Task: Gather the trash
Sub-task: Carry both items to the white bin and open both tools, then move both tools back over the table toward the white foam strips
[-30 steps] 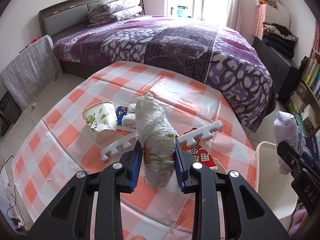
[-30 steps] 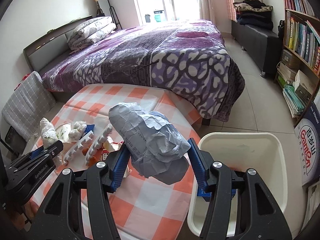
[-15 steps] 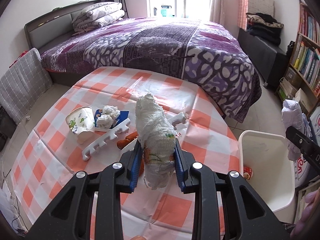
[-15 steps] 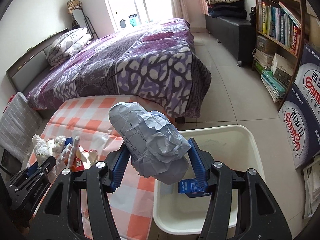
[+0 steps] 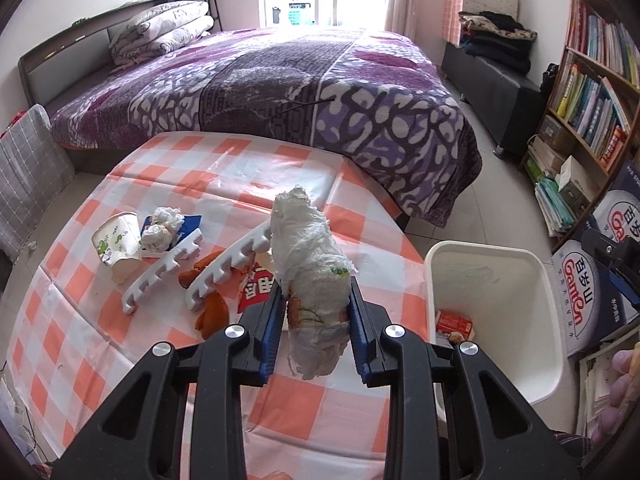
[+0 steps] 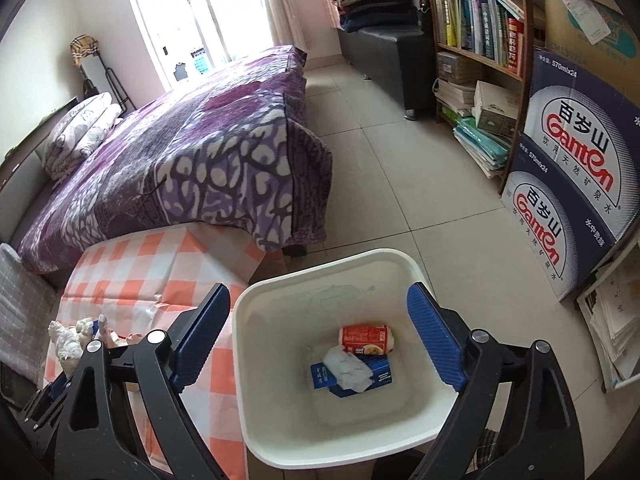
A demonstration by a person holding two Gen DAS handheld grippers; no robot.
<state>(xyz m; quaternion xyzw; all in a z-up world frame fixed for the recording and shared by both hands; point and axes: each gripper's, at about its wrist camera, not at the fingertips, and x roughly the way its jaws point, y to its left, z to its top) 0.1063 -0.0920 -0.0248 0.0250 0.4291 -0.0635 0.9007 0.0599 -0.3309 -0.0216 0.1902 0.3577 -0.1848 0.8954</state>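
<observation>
Trash still litters the counter with its orange-and-white checked cloth: a paper cup on its side, crumpled tissues on a blue packet just beside it, two white toothed foam strips lying at a slant, a red snack wrapper and some orange scraps.

Over the near part of the counter the left gripper is clamped on a white wad of tissue; its blue fingers press both sides of the wad, which sticks up and forward between them and hangs a little below.

Just off the counter's right edge stands a white bin on the tiled floor. The right gripper hangs over it with its blue fingers spread wide, one to each side of the bin's mouth, holding nothing. At the bottom of the bin lie a crumpled grey paper ball on top of a blue carton, and a red can-shaped packet touching them behind.

Behind the counter is a bed under a purple patterned cover, and a bookshelf with stacked drink boxes stands to the right of the bin.
</observation>
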